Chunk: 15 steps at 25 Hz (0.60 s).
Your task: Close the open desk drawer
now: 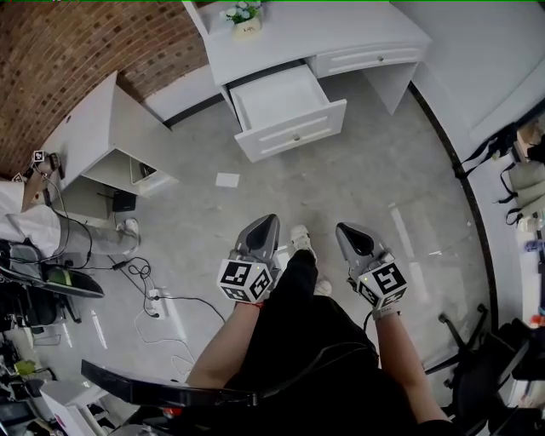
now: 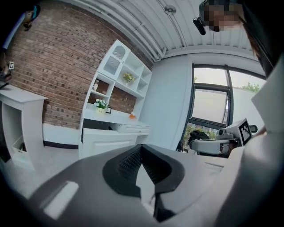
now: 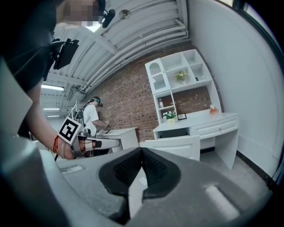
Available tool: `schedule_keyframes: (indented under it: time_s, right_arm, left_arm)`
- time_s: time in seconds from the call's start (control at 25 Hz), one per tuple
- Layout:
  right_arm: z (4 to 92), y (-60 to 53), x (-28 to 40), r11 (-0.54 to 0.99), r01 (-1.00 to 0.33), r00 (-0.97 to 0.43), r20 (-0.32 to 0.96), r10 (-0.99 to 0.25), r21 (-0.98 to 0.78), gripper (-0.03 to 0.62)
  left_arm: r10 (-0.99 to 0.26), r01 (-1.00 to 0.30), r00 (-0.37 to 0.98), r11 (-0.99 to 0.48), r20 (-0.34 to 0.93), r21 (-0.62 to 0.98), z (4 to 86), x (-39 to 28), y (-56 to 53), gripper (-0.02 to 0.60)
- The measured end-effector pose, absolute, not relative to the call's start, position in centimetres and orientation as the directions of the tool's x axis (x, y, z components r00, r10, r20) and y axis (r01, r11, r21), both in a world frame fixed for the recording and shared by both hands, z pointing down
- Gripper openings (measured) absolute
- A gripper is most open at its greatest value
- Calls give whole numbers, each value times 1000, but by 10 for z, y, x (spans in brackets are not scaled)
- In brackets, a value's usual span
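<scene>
The white desk (image 1: 315,30) stands across the floor ahead of me, with its left drawer (image 1: 281,98) pulled well out and showing an empty white inside. The drawer's front panel (image 1: 294,132) faces me. My left gripper (image 1: 265,225) and right gripper (image 1: 348,233) are held side by side above the floor, well short of the drawer, both shut on nothing. In the left gripper view the drawer front (image 2: 108,141) lies beyond the left gripper (image 2: 141,150). In the right gripper view the drawer front (image 3: 172,146) shows past the right gripper (image 3: 142,151).
A closed drawer (image 1: 366,58) sits on the desk's right, a potted plant (image 1: 243,13) on top. A second white desk (image 1: 98,136) and a person (image 1: 34,226) are at left, cables (image 1: 145,289) and a paper (image 1: 227,180) on the floor, a chair (image 1: 485,358) at right.
</scene>
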State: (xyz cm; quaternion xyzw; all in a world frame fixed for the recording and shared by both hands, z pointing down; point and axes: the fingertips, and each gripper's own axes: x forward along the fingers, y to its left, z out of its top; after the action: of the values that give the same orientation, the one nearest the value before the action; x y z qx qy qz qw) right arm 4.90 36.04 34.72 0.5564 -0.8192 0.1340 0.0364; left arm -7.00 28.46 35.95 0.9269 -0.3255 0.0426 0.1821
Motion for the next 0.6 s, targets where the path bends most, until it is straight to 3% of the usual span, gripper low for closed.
schedule_keyframes:
  time_s: [0.6]
  right_arm:
    - [374, 220, 99, 369, -907, -412, 253, -875, -202, 3]
  left_arm:
    - [-527, -575, 818, -753, 232, 320, 388, 5, 161, -2]
